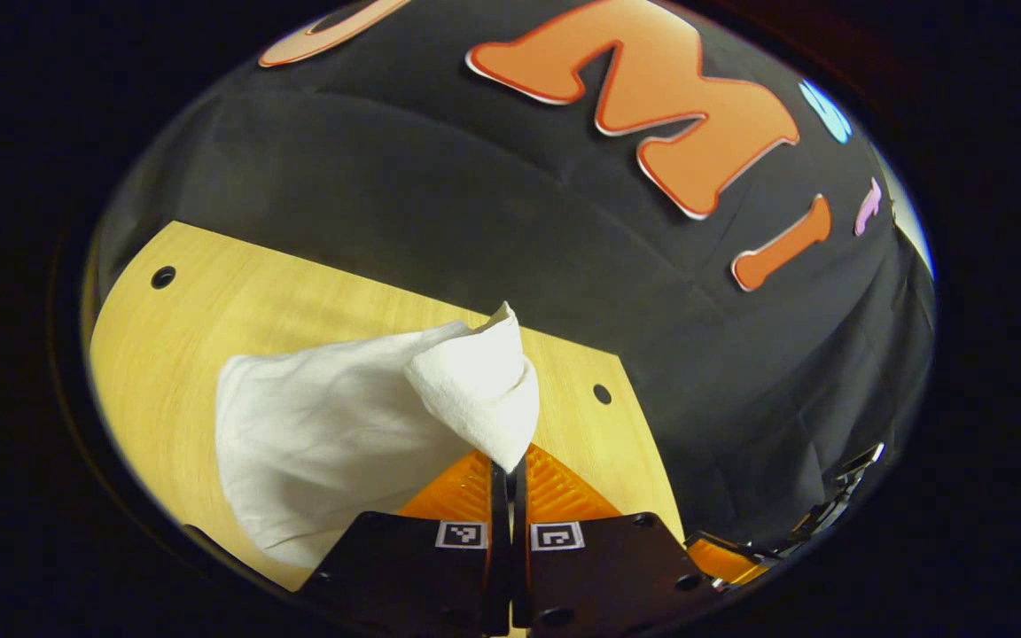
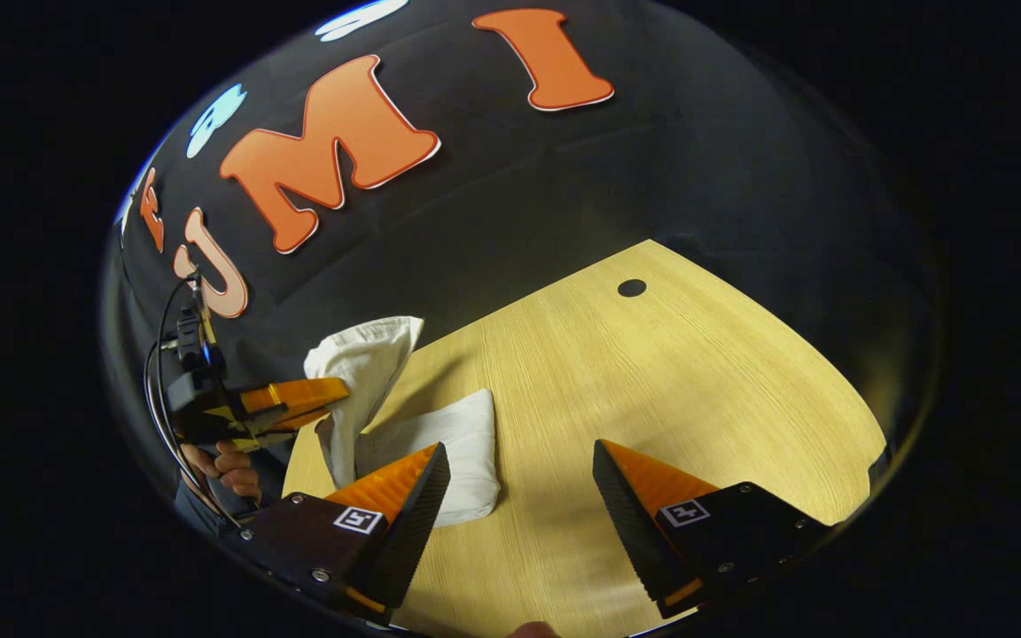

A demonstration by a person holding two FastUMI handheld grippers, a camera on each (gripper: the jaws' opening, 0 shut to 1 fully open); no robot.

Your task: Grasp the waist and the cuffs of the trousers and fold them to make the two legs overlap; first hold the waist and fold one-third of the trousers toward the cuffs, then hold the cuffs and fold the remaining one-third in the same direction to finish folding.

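White, faintly textured fabric trousers (image 1: 333, 434): plain, unpatterned; greyer in the creases, brightest on the lifted fold at 12 o'clock of the bundle. In the right gripper view the same white cloth (image 2: 448, 443).

Pale yellow wood-grain tabletop (image 1: 200, 310): fine parallel streaks; round black holes (image 1: 162, 277) at 10 o'clock and 3 o'clock.

Left gripper (image 1: 509, 474) body: black plates carrying small black-and-white square markers (image 1: 462, 534).

Right gripper (image 2: 519, 496): likewise.

Booth wall cloth (image 1: 440, 177): black.

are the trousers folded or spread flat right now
Partly folded, not flat. The white trousers lie bunched on the table, and the left tool is shut on one end, lifting it. The right tool is open.
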